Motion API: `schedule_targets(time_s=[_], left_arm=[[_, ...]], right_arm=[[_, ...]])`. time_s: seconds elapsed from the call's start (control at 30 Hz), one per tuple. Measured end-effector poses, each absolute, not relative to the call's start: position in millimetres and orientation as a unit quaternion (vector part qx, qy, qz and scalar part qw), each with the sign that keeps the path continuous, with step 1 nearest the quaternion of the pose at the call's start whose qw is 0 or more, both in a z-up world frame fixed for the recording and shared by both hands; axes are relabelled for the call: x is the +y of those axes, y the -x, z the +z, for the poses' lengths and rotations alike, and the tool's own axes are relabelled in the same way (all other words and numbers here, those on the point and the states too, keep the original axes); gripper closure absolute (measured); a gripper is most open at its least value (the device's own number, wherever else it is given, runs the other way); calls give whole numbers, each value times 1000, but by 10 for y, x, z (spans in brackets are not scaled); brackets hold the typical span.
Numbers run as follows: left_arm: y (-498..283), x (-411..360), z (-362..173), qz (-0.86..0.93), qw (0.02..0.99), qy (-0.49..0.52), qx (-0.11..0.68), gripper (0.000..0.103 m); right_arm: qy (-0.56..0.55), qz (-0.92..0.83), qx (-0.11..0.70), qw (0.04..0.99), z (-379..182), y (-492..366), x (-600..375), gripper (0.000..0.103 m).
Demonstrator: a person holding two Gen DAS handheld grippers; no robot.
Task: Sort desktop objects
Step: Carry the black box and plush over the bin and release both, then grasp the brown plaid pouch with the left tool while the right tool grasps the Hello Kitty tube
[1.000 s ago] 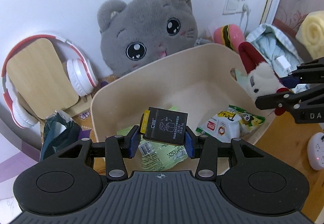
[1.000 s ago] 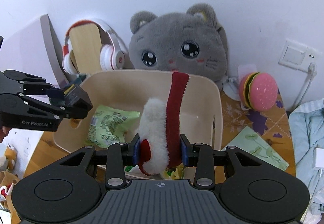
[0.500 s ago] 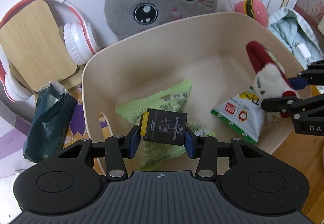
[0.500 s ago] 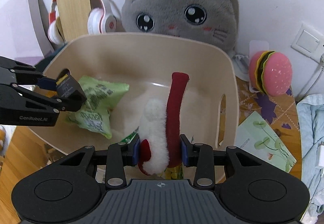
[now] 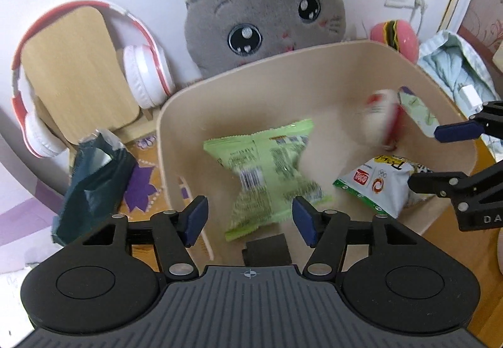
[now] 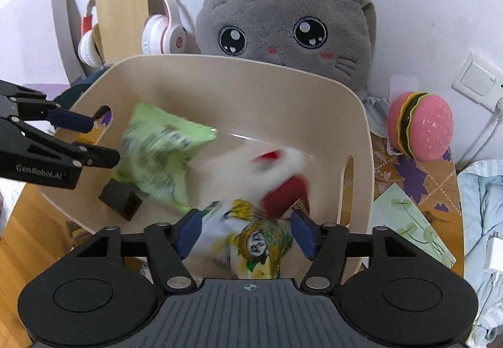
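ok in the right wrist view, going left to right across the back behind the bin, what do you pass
headphones → grey cat plush → pink burger toy → wall socket

The left wrist view looks forward and down from close over the near-left rim of the bin (image 5: 314, 55), toward the wall. The right wrist view does the same from the bin's (image 6: 245, 64) near-right side. Both share the bin's inside, the cat plush (image 5: 267, 11) (image 6: 283, 20) and the headphones (image 5: 144, 77) (image 6: 157, 33) behind.
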State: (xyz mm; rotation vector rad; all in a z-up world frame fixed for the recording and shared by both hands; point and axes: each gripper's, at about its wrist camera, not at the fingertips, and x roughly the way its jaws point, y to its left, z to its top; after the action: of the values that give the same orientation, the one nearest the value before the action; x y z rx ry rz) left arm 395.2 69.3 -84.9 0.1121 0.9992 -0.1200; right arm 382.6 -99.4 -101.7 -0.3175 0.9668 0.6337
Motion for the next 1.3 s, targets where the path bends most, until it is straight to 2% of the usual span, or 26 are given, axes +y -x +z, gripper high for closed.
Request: schedule_targets(time_s=[0.13, 0.4, 0.9, 1.3], left_arm=[[-3755, 801, -714, -67, 881, -46, 465, 39], [-3261, 905, -685, -104, 869, -56, 481, 38], [-2444, 597, -1166, -196, 815, -66, 542, 37], [-2241, 326, -1385, -240, 787, -70, 565, 37]], right_arm=[[152, 306, 427, 837, -881, -3646, -1060, 18], [128, 331, 420, 835, -777, -3184, -1265, 13], [148, 369, 472, 787, -1156, -2338, -1378, 13], [142, 394, 501, 758, -1364, -2061, -1353, 13]])
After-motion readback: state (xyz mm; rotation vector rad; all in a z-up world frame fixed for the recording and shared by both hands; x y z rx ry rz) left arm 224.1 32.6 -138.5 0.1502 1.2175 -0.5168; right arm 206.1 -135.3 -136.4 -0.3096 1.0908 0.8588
